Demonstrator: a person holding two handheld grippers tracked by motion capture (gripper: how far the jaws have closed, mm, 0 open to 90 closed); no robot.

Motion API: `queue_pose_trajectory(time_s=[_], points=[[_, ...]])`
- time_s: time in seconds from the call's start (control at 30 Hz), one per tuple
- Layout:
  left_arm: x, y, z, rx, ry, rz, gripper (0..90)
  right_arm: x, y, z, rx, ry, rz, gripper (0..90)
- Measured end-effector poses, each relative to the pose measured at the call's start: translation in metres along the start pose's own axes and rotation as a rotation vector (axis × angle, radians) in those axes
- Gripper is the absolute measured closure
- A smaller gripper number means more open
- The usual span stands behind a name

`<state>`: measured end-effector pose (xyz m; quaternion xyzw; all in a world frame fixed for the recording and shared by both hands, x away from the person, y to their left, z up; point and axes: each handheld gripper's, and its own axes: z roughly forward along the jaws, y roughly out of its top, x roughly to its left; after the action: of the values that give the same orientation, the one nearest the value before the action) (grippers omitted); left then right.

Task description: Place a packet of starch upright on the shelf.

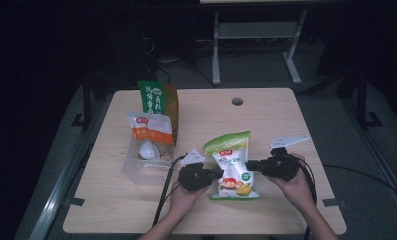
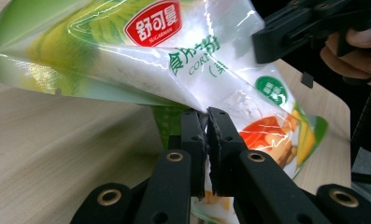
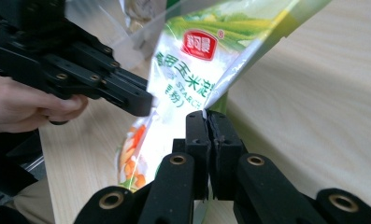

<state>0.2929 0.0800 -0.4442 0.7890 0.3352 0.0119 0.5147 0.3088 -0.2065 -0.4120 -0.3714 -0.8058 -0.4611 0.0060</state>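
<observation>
Both pairs of jaws pinch the glossy green-and-white plastic corn starch bag (image 1: 232,166): your left gripper (image 1: 217,173) clamps its left edge; your right gripper (image 1: 249,165) its right edge; it stands above the pale wooden table (image 1: 286,120).

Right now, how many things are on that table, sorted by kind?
Food pouches: 3, namely the corn starch bag, an orange-and-white pouch and a green-and-orange pouch
Clear plastic bins: 1
Hand-held grippers: 2, left hand-held gripper and right hand-held gripper
Total: 6
</observation>
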Motion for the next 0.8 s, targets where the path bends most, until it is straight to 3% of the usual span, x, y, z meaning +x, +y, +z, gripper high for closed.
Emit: queue_pose_trajectory(time_s=[0.33, 0.5, 0.8], points=[[-0.003, -0.003, 0.003, 0.034, 0.014, 0.049, 86.6, -0.015, -0.012, 0.011, 0.054, 0.041, 0.074, 87.2], [-0.001, -0.004, 0.006, 0.041, 0.015, 0.041, 86.8, -0.019, -0.012, 0.019, 0.099, 0.037, 0.101, 86.1], [-0.001, -0.003, 0.008, 0.042, 0.018, 0.041, 86.9, -0.034, -0.013, 0.033, 0.13, 0.128, 0.175, 66.1]])
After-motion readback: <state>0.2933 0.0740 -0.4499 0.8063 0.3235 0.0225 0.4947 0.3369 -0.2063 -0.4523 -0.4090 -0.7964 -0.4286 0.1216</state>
